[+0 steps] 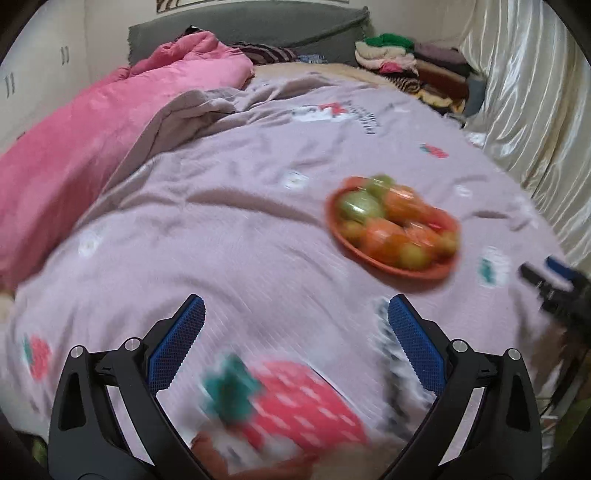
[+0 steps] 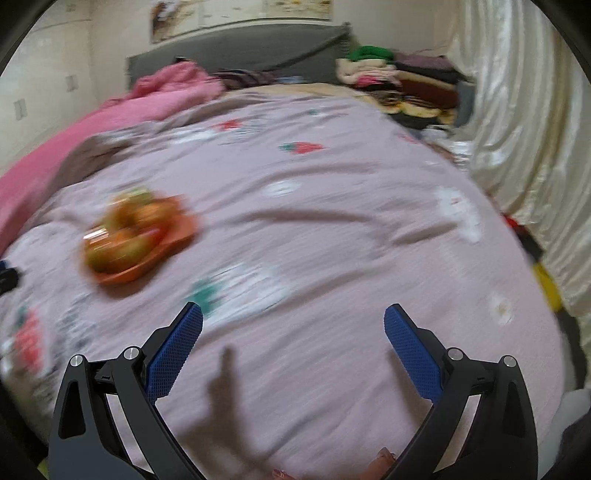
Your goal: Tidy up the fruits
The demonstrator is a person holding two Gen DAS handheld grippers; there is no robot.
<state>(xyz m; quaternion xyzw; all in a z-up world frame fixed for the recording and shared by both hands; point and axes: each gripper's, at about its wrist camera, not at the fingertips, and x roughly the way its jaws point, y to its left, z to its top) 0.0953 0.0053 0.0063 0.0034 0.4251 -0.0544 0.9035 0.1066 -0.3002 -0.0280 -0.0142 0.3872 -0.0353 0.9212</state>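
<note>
An orange plate [image 1: 436,271] heaped with green and orange fruits [image 1: 388,225] sits on the lilac strawberry-print quilt [image 1: 240,229] that covers the bed; every other place is given from this plate. The left gripper [image 1: 295,314] hovers over the quilt near the plate's left and nearer the camera, its blue-padded fingers [image 1: 184,332] spread wide with nothing between them. The right gripper [image 2: 293,321] hangs to the plate's right, also nearer the camera, jaws parted and empty; its tip shows at the right edge of the left wrist view. Beyond the plate to the left lies a pink comforter [image 1: 110,140]. Behind the plate, a pile of folded clothes [image 1: 406,62] rests against the grey headboard [image 1: 258,29]. Motion blur smears the fruits.
</note>
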